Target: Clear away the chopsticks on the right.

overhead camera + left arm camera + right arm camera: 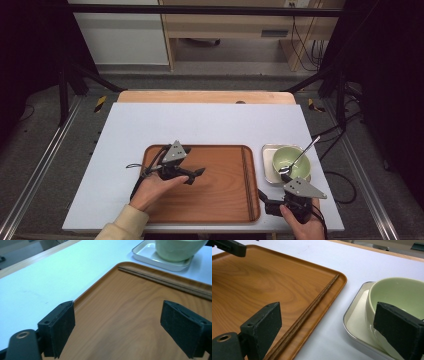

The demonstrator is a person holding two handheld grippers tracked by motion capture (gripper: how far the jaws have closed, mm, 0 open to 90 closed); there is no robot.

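Slim dark chopsticks point(312, 307) (round-cornered woodgrain tray point(262, 285))

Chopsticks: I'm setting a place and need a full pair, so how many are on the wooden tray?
2. Both chopsticks lie side by side, touching, along the right rim of the wooden tray, next to the white dish holding the green bowl.

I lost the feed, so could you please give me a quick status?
Both tongs open, empty: left tongs over wooden tray, right tongs beside it. Chopsticks on tray. Nothing in the way.
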